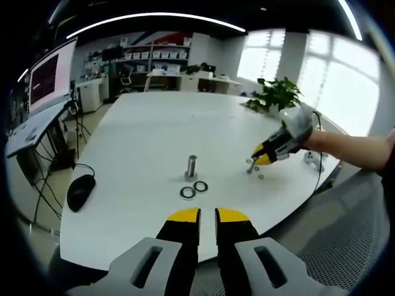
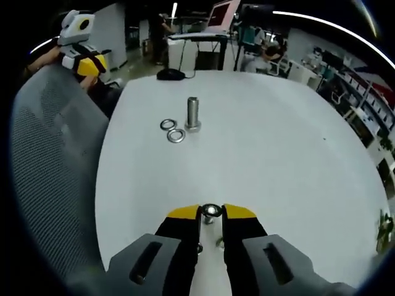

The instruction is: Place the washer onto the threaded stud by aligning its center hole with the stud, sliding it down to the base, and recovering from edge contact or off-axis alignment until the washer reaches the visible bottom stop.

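Observation:
A short threaded stud (image 1: 191, 166) stands upright on the white table (image 1: 142, 135). Two washers (image 1: 187, 193) (image 1: 200, 185) lie flat beside its base. In the right gripper view the stud (image 2: 192, 115) and both washers (image 2: 167, 124) (image 2: 176, 135) sit far ahead. My right gripper (image 2: 211, 213) is shut on a small washer (image 2: 211, 211) pinched at its tips, low over the table. From the left gripper view, the right gripper (image 1: 262, 158) hovers over a few loose small parts (image 1: 251, 166). My left gripper (image 1: 208, 216) is shut and holds nothing, near the table's front edge.
A black mouse (image 1: 80, 191) with its cable lies at the table's left end. A potted plant (image 1: 278, 95) stands at the far edge. A grey mesh chair (image 2: 49, 172) sits against the table. Loose small parts (image 2: 220, 243) lie under the right gripper's jaws.

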